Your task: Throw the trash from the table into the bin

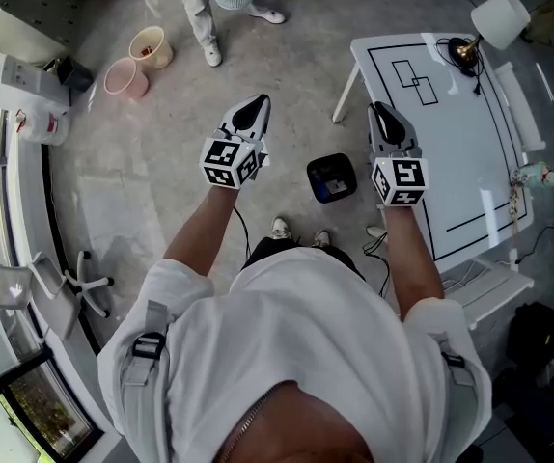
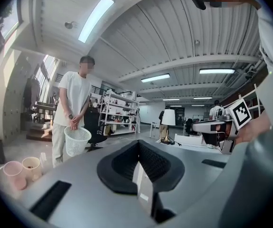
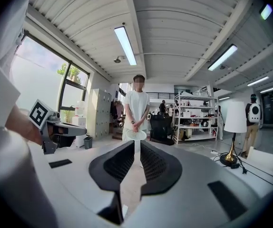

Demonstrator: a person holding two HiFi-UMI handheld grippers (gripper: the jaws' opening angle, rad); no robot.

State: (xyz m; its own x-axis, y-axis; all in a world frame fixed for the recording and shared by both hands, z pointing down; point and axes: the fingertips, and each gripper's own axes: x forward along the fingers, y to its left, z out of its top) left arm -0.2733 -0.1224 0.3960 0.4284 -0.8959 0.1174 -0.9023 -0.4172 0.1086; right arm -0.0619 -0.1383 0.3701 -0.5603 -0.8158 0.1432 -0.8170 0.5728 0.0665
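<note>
I hold both pairs of tongs out level in front of me, well clear of the white tabletop with black taped outlines that stands off to my right. The left tongs are fully closed, pads pressed together, and I can make out nothing gripped in them. The right tongs stand a narrow crack apart with only the room beyond showing through the slit, so they are empty. The one thing on the tabletop that I take for trash is a small crumpled pale scrap with teal and brown flecks. It lies at the tabletop's right edge, well apart from the white-shaded brass lamp at the far end and from both tongs. It is too small to identify for sure, but I judge it to be wadded paper or wrapper: light, soft, likelier to squash than slip, and not fragile. I would open the right tongs wider than the wad and pinch through its bulkiest part, since a nip on a loose corner could tear it. Sitting at the edge, it could be nudged to the floor. A square black plastic bin stands on the floor beside the tabletop, and a person further off holds a white mesh basket; I can't tell which is meant.
</note>
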